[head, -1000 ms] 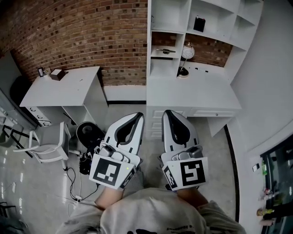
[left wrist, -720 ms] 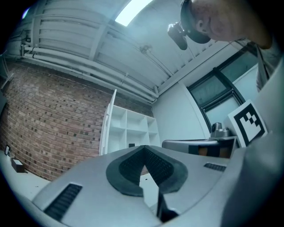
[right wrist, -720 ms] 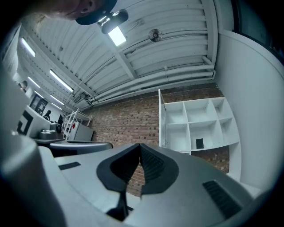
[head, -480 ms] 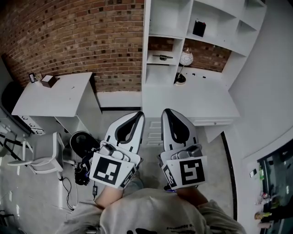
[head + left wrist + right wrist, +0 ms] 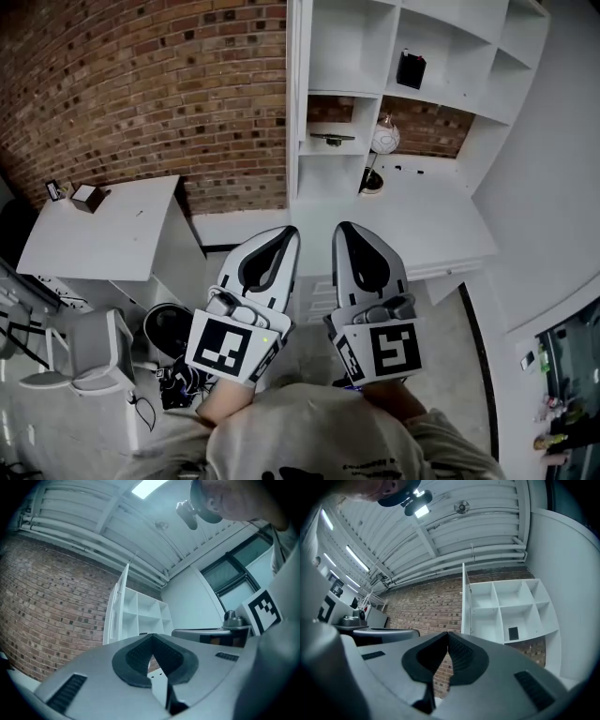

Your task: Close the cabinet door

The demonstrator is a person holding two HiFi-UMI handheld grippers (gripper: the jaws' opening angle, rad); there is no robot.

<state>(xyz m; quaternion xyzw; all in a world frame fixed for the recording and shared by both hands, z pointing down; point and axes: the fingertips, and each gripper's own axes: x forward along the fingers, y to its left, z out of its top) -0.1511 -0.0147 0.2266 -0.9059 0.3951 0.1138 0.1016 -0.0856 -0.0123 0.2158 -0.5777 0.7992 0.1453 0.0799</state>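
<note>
A tall white cabinet of open shelves stands against the brick wall, above a white desk. Its door stands open and shows edge-on at the unit's left side; it also appears as a thin white panel, the door in the left gripper view and the door in the right gripper view. My left gripper and right gripper are held side by side, short of the desk's front and well below the door. Both are shut with nothing between the pads: left gripper, right gripper.
A small black item sits on a shelf and a round lamp in the niche above the desk. At left stand a white table with a small box, a chair and a black bin with cables.
The cabinet and desk have come nearer and larger in the head view; the left table and chair slid down and left. Both grippers stayed shut, side by side.
</note>
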